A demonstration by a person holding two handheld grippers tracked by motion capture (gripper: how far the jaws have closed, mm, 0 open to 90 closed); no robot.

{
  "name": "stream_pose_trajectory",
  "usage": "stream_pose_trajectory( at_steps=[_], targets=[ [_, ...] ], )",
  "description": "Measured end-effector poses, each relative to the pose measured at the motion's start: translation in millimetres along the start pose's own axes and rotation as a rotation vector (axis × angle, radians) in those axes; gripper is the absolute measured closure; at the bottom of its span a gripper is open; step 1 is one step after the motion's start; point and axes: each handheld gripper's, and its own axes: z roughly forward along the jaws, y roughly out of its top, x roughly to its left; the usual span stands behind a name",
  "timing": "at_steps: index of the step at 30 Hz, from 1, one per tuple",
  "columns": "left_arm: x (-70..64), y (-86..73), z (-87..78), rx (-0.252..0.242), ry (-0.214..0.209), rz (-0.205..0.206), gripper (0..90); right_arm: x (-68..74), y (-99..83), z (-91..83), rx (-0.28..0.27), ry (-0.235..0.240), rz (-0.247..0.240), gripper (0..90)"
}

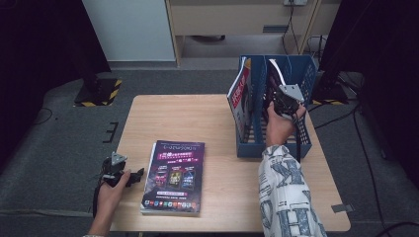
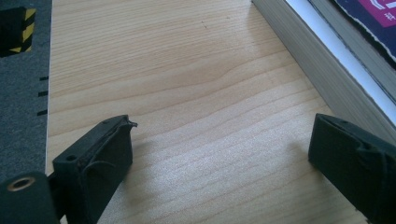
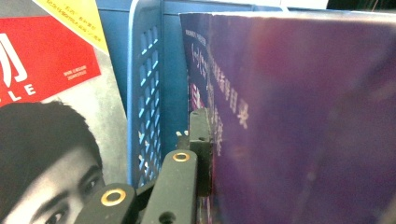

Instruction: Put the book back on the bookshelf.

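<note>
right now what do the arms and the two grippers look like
Both grippers are black: the left gripper and right gripper each carry a grey three-cornered plate. Blocky black jaws have brass-ringed holes. A black cable trails from the right one. The right forearm wears a white sleeve with dark lettering.

The high view is dim overall: the corners at ten and two o'clock sink into near black, while the table (image 1: pixel 197 118) takes soft, even light from above, with only faint shadows under the things on it. The picture is grainy and slightly soft. In the left gripper view the wood is bright, with a pale sheen toward six o'clock, and each jaw casts a diffuse shadow. In the right gripper view the purple magazine (image 3: pixel 303 121) sits too close to focus; its cover blurs and shows a milky glare at three o'clock.
</note>
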Motion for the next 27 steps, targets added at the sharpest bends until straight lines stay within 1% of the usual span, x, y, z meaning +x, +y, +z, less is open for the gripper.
stream_pose_trajectory(
  at_steps=[3,8,12,14,19,21,25,27],
  targets=[
    [-0.1,0.1,0.1,0.000,0.000,0.001,5.5,0.8,-0.2,0.2,0.001,0.008,0.005,82.5],
    [-0.5,0.1,0.1,-0.002,0.001,0.001,5.5,2.7,-2.0,0.2,0.004,0.040,0.021,82.2],
    [-0.6,0.1,0.2,-0.002,0.001,0.001,5.5,6.1,-2.8,0.6,0.014,0.065,0.010,82.5],
    [-0.7,0.1,0.2,-0.003,0.001,0.002,5.5,7.4,-2.3,0.9,0.015,0.061,0.002,82.6],
    [-0.6,0.1,0.2,-0.002,0.000,0.002,5.6,7.8,-0.4,2.5,0.014,0.008,-0.009,82.7],
    [-0.5,0.1,0.2,-0.002,-0.001,0.002,5.5,8.6,1.3,5.0,0.014,-0.003,-0.036,82.7],
    [-0.2,0.2,0.3,0.000,-0.003,0.000,5.6,13.1,-1.3,8.6,0.011,-0.010,-0.066,82.6],
    [-0.6,0.1,0.2,-0.002,-0.001,0.002,5.6,17.3,-2.5,8.3,0.011,0.002,-0.076,82.5]
  ],
)
